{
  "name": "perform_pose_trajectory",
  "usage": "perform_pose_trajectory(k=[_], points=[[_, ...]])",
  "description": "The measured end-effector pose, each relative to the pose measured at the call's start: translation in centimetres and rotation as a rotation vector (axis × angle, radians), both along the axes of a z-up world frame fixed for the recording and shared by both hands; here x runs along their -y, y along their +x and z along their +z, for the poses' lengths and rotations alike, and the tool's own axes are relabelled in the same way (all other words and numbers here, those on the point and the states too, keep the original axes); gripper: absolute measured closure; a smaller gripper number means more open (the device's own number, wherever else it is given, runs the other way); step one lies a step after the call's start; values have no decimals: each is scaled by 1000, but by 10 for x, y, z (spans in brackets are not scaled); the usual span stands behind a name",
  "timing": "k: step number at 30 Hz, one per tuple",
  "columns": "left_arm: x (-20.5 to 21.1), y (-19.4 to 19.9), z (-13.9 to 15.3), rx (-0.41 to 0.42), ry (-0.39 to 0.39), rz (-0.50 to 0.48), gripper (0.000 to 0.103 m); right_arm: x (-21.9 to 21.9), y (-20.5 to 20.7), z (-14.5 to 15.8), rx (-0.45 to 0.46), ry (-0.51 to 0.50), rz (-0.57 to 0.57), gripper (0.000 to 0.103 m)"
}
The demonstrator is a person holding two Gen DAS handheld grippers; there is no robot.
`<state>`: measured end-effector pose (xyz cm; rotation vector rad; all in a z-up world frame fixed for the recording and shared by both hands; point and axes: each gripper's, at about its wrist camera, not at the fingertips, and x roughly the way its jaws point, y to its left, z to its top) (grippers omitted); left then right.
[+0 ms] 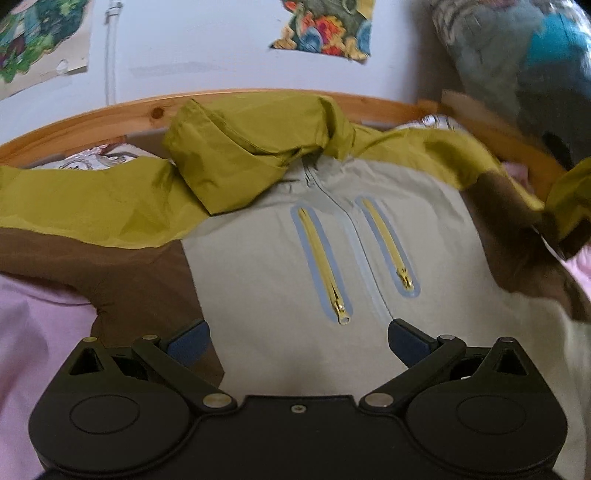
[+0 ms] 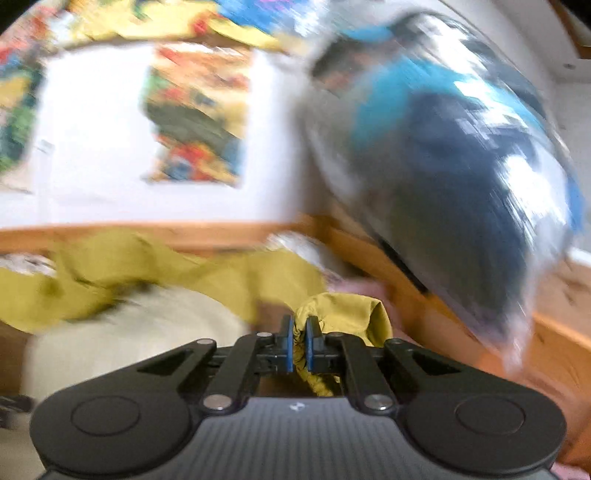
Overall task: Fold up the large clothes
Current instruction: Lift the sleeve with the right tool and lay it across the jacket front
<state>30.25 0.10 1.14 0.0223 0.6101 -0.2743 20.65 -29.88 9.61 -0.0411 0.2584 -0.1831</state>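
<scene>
A large jacket [image 1: 277, 280] lies front up on a bed, with a beige body, olive-yellow hood [image 1: 243, 147] and shoulders, brown sleeves and two yellow chest zippers [image 1: 325, 273]. My left gripper [image 1: 298, 341] is open and empty, hovering just above the beige chest below the zippers. My right gripper [image 2: 299, 341] is shut on the olive-yellow sleeve end [image 2: 347, 314] and holds it lifted; that sleeve shows raised at the right edge of the left wrist view [image 1: 569, 199]. The right wrist view is blurred by motion.
A pink sheet [image 1: 37, 332] covers the bed. A wooden bed rail [image 1: 110, 118] runs along a white wall with colourful posters [image 1: 325, 26]. A grey and blue bag or pillow [image 2: 443, 147] leans at the right corner.
</scene>
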Motion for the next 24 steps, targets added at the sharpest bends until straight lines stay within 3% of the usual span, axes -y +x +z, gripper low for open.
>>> perform_pose_trajectory(k=[7,11,15,19,22,23,24], points=[[-37,-11,16,19,-73,31,1,-54,-13,82,142,11,250,95],[-56,-26,24,26,-111,30,1,-88,5,103,175,74,417,95],[-63,-46,23,29,-125,32,1,-138,39,100,148,92,593,95],[-60,-61,17,14,-128,17,1,-180,72,80,28,79,747,94],[-54,-69,12,9,-114,1,1,-202,88,56,-83,38,835,84],[-52,-71,11,6,-105,-2,1,-203,89,49,-104,40,853,74],[-50,-72,9,4,-99,-4,1,-203,91,43,-125,39,877,58]])
